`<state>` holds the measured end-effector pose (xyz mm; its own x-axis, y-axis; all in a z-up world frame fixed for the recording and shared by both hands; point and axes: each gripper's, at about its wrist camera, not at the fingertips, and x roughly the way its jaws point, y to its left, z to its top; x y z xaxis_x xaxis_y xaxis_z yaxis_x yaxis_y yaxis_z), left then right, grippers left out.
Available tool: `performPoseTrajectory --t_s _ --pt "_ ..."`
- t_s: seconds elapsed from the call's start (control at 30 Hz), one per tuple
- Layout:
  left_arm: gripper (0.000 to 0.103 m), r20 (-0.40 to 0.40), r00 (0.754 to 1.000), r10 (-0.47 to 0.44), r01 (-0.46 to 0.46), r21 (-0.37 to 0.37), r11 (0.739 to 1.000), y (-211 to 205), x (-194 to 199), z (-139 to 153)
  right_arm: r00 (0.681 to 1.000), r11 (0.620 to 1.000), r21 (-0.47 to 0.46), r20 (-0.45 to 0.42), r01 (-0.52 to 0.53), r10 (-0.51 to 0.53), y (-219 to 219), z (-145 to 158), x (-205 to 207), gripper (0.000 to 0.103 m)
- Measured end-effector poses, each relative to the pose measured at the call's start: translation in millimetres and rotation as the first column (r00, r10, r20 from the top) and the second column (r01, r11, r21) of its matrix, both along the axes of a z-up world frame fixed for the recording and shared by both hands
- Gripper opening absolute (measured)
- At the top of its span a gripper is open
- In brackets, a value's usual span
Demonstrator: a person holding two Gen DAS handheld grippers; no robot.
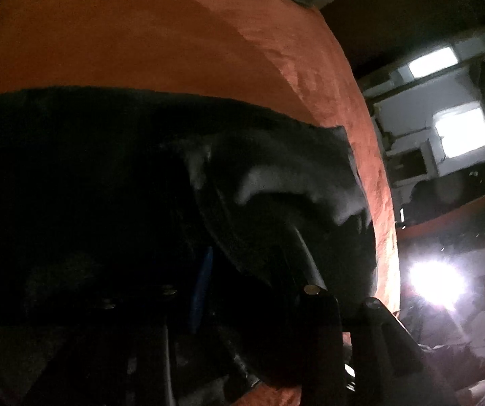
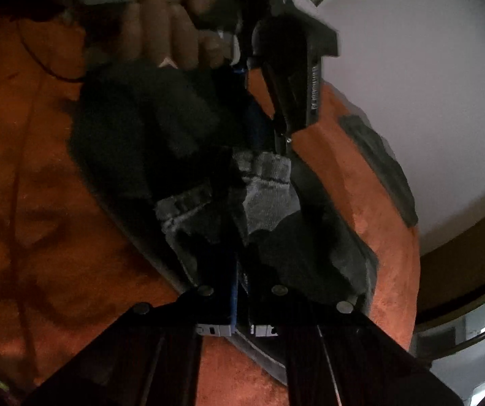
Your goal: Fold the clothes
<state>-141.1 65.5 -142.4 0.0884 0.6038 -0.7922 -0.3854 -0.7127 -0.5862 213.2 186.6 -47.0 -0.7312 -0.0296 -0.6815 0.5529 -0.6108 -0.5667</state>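
A dark grey-black garment (image 2: 269,199) lies bunched on an orange bed cover (image 2: 39,186). My right gripper (image 2: 234,230) is shut on a fold of the garment, its fingers close together with cloth draped over them. The other gripper (image 2: 286,77), held in a hand (image 2: 164,30), reaches into the same garment from the far side. In the left wrist view the garment (image 1: 276,176) fills the lower frame over the orange cover (image 1: 140,40). My left gripper (image 1: 252,237) is buried in dark cloth and seems shut on it.
A grey cloth or pillow (image 2: 377,165) lies at the bed's far edge by a white wall. To the right of the bed is a room with bright windows (image 1: 462,132), a shelf and a glaring light (image 1: 435,284).
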Motion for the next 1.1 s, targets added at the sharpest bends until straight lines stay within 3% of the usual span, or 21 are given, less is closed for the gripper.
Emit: performPoseTrajectory --t_s 0.1,0.17,0.2,0.27,0.37,0.47,0.57,0.73,0.8,0.93,0.97,1.07,1.1 --pt "0.054 0.039 0.998 0.054 -0.055 0.023 0.998 -3.9 -14.2 -7.7 0.996 0.985 0.144 0.018 -0.093 0.091 -3.3 -26.7 3.7 0.004" --pt "0.054 0.020 0.998 0.059 -0.059 0.021 0.998 0.4 -19.8 -10.2 0.993 0.973 0.200 0.043 -0.118 0.111 -8.9 -43.6 3.1 0.004" --pt "0.043 -0.004 0.999 0.051 -0.051 0.008 0.999 3.8 -20.7 -10.5 0.993 0.969 0.214 0.038 -0.119 0.114 -12.2 -48.0 2.5 0.004" --pt "0.015 -0.050 0.998 0.036 -0.037 -0.020 0.999 10.8 -22.4 -11.1 0.996 0.979 0.181 0.047 -0.089 0.082 -13.5 -43.5 -2.9 0.005" --pt "0.008 -0.072 0.996 0.047 -0.048 -0.013 0.999 7.0 -27.1 -8.8 0.997 0.993 0.114 0.077 -0.040 0.031 -13.1 -33.3 -9.6 0.011" --pt "0.008 -0.076 0.995 0.062 -0.062 0.006 0.998 1.9 -33.0 -6.8 0.994 0.998 0.028 0.100 -0.052 0.049 -16.1 -18.2 -7.8 0.029" --pt "0.008 -0.033 0.995 0.091 -0.089 0.048 0.995 -4.5 -41.4 -3.6 0.994 0.996 -0.012 0.073 -0.084 0.085 -24.0 -6.5 -0.3 0.029" --pt "0.014 0.040 0.994 0.103 -0.104 0.026 0.994 -5.7 -44.3 -15.9 0.996 0.996 -0.041 -0.004 -0.084 0.084 -25.4 6.4 -12.5 0.029" --pt "0.025 0.045 0.994 0.095 -0.097 0.026 0.995 -3.1 -41.5 -18.0 0.999 0.996 -0.087 0.047 -0.020 0.024 -20.9 8.7 -26.5 0.029" --pt "0.027 0.012 0.997 0.074 -0.074 0.019 0.997 6.8 -36.1 -13.9 0.989 0.977 -0.191 0.128 0.093 -0.069 -12.8 21.4 -46.6 0.029" --pt "0.027 0.000 0.997 0.073 -0.073 0.015 0.997 9.1 -35.8 -12.8 0.988 0.971 -0.217 0.132 0.104 -0.077 -12.2 25.8 -50.5 0.029" --pt "0.005 -0.029 0.995 0.098 -0.098 0.000 0.995 10.7 -39.4 -11.8 0.984 0.960 -0.244 0.144 0.139 -0.106 -14.2 25.1 -61.0 0.029" --pt "0.005 -0.026 0.993 0.112 -0.112 -0.003 0.994 9.5 -43.1 -13.5 0.982 0.958 -0.244 0.147 0.151 -0.117 -15.5 22.4 -64.3 0.029"
